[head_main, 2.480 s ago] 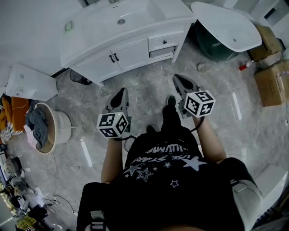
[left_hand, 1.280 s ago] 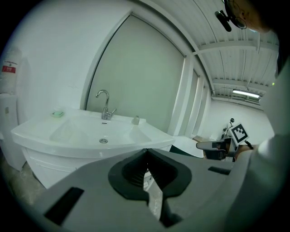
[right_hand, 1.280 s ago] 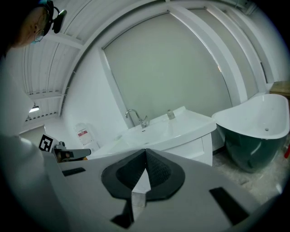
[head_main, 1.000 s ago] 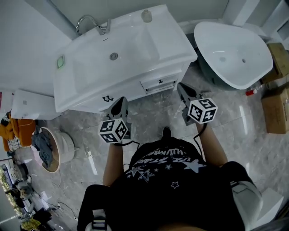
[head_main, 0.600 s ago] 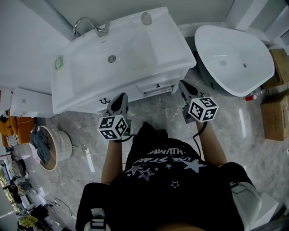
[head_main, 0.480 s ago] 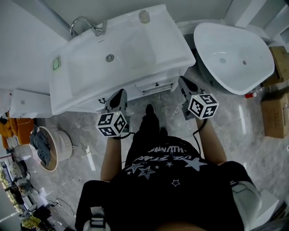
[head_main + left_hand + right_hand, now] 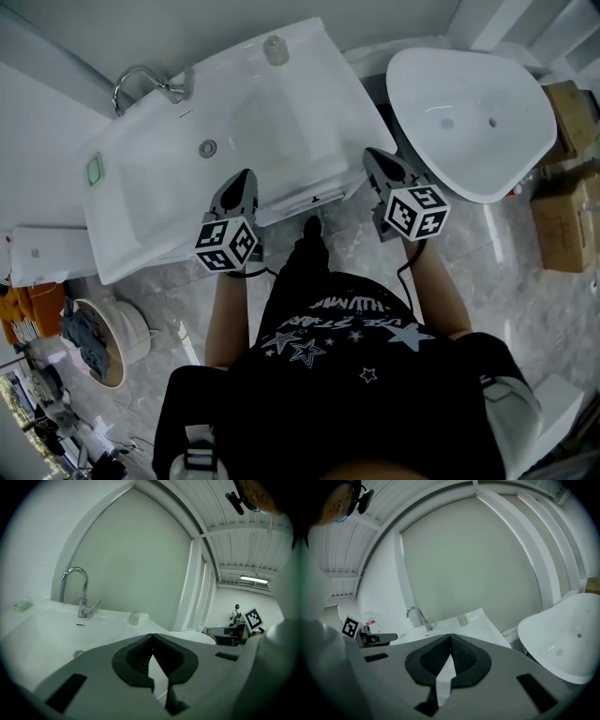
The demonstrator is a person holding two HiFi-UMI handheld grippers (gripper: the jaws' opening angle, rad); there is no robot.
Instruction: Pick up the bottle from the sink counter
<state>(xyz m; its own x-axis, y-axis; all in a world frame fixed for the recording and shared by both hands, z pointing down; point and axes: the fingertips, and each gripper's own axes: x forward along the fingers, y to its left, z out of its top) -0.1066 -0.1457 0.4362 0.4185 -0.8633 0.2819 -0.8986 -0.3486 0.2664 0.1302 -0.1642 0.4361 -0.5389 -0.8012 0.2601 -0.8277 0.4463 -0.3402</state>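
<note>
Since the earlier frame both grippers have drawn in to the front edge of the desk (image 7: 328,89); the left gripper (image 7: 242,180) and right gripper (image 7: 374,159) have their fingers pressed together, holding nothing; the bottle (image 7: 274,49) stands upright right of the faucet (image 7: 141,80), at the back rim; small, squat, translucent, probably light, stiff and slick; take it across the body, under the cap; the desk is glossy white.

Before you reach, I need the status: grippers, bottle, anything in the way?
Left gripper shut, empty. Right gripper shut, empty. Bottle upright at back of sink counter, untouched. Only the basin lies between.
</note>
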